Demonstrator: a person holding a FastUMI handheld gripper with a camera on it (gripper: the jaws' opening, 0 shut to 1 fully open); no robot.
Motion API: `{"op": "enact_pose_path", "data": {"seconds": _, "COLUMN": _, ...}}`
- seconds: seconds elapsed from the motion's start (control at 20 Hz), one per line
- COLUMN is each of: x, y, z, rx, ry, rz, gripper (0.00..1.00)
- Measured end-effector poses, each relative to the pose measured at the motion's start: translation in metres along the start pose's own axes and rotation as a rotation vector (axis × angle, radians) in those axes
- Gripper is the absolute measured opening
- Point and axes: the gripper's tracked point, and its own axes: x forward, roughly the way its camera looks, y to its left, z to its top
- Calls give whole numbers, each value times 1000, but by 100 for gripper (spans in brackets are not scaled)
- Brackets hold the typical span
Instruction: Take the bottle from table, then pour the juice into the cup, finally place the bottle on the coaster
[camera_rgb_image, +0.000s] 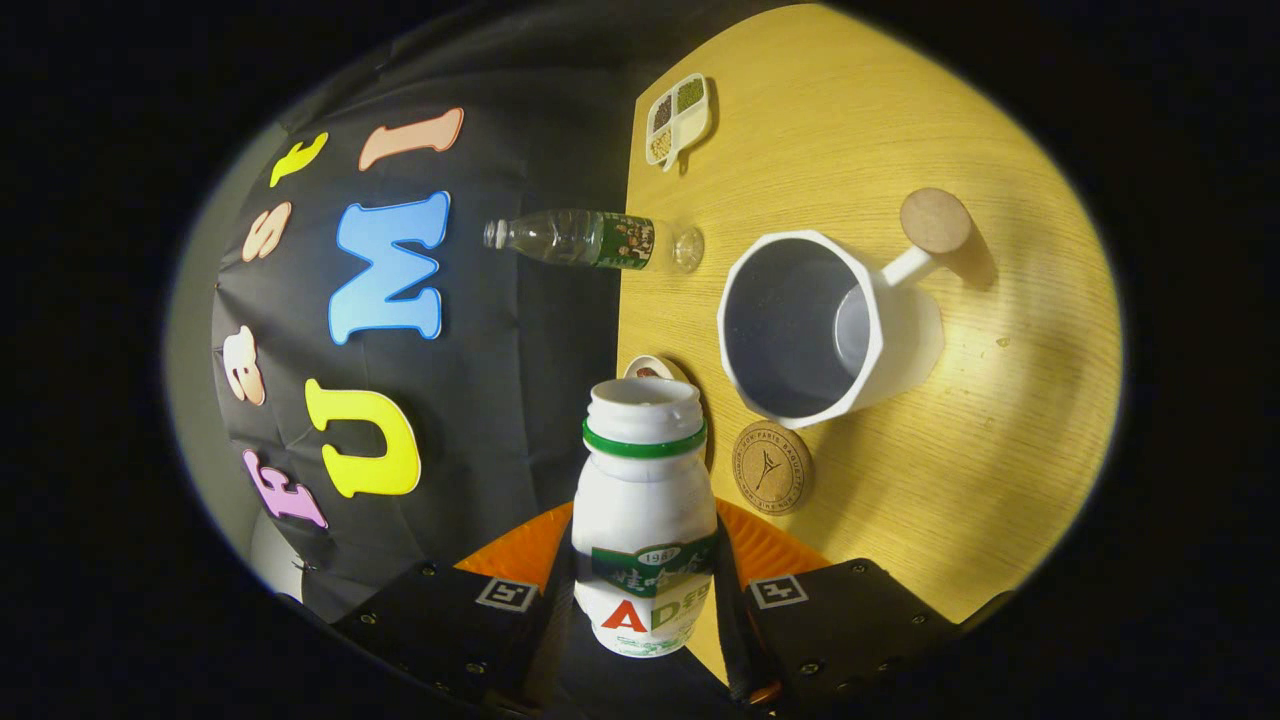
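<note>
You had the hand-held gripper clamped on the bottle, one finger pressing each side of its lower body around the label band. The bottle's long axis ran straight ahead along the fingers, open mouth pointing away from you, cap off, green ring at the neck. The whole view was rolled sideways, so the bottle looked tipped over toward horizontal against the counter, in the air rather than resting.

Key relation: the white cup sat beyond the bottle mouth and off to one side of the bottle axis, opening turned toward the camera, inside looking empty. The mouth was not yet lined up over the cup rim; I'd judge you needed to swing that way before pouring. No juice stream visible.

The coaster lay just beside the bottle neck, touching or nearly touching the cup base, hard to tell. A clear water bottle and a small divided dish sat further off, clear of the path.
</note>
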Motion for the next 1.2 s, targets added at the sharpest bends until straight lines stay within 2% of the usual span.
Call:
{"op": "enact_pose_path", "data": {"seconds": 0.75, "x": 0, "y": 6, "z": 6, "rx": 142, "ry": -12, "rz": -2, "gripper": 62}}
{"op": "enact_pose_path", "data": {"seconds": 1.2, "x": -4, "y": 11, "z": 7, "rx": 162, "ry": -13, "rz": 5, "gripper": 62}}
